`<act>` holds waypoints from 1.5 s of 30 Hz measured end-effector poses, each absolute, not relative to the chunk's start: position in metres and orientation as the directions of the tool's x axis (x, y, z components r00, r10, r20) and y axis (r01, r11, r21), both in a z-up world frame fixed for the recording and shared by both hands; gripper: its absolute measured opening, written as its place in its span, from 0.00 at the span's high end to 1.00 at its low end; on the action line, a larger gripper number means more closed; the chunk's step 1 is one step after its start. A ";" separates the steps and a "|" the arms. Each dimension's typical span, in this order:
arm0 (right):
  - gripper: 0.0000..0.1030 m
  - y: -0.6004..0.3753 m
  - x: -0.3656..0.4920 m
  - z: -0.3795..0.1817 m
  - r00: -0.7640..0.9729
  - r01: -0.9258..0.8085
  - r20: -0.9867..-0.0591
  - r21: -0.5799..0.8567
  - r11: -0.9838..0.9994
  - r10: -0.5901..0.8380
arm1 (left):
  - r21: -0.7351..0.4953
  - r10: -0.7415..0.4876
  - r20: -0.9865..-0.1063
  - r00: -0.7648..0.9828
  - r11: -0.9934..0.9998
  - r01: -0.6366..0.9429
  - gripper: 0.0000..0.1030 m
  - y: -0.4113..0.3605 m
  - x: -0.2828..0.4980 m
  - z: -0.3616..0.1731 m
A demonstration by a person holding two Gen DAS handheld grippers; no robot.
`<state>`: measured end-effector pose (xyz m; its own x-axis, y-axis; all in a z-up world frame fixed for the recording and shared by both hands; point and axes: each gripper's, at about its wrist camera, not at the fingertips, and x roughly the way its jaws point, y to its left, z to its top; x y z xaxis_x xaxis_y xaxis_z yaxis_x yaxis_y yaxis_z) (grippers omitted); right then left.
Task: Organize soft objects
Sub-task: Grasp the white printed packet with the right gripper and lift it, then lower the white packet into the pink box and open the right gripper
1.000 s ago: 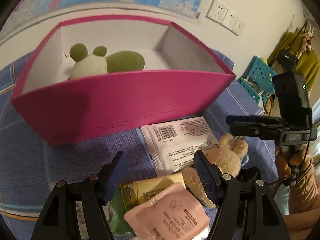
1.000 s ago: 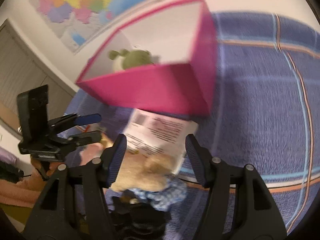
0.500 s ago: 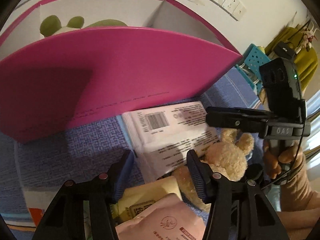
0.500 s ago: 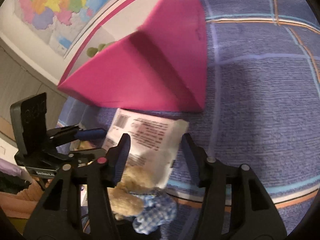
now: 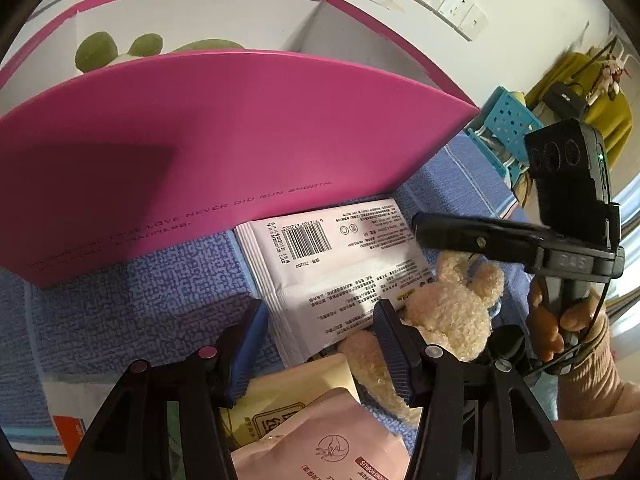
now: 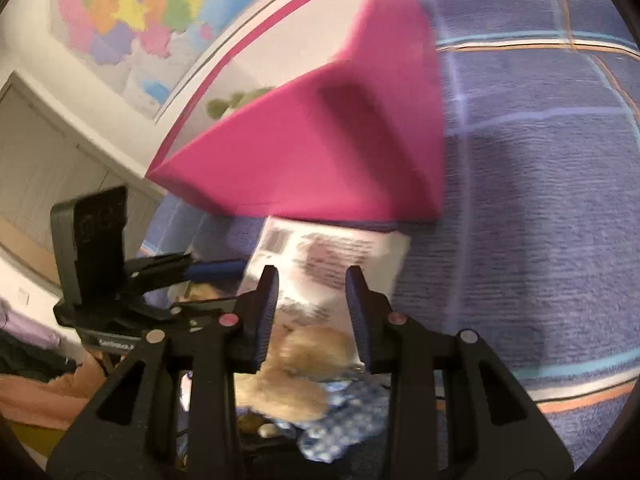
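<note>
Matt pink box (image 5: 224, 136) — fuzzy plush bear (image 5: 452, 312)

The box (image 5: 240, 140), filling the upper half of the left wrist frame, is magenta outside and white inside. A green and cream plush (image 5: 120, 50) peeks over its rim at upper left. Below, the cloth (image 5: 140, 304) is blue-violet with a woven mottle; in the right wrist frame it shows white, orange and teal stripes. The packet (image 5: 332, 264) at centre is white with black print and a barcode. The teddy (image 5: 448, 312) at lower right is beige.
</note>
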<state>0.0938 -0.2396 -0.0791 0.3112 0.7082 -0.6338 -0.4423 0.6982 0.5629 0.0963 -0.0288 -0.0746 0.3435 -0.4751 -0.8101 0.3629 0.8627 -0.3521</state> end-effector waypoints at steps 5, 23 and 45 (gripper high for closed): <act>0.60 -0.247 0.095 -0.086 0.349 -0.396 -0.697 0.496 0.773 0.626 | -0.358 -0.481 -0.809 0.337 0.859 0.367 0.42 -0.032 0.099 -0.075; 0.58 -0.244 0.074 -0.057 0.354 -0.531 -0.555 0.543 0.650 0.753 | -0.382 -0.505 -0.759 0.412 0.857 0.346 0.48 -0.013 0.078 -0.042; 0.69 -0.233 0.056 0.057 0.528 -0.621 -0.470 0.355 0.699 0.708 | -0.294 -0.512 -0.638 0.575 0.852 0.433 0.48 -0.018 0.085 0.066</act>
<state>0.0564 -0.2335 0.0568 0.5277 0.7078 -0.4697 -0.6210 0.6987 0.3553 0.0846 -0.0180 0.0655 0.5751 -0.5125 -0.6377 0.4328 0.8521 -0.2944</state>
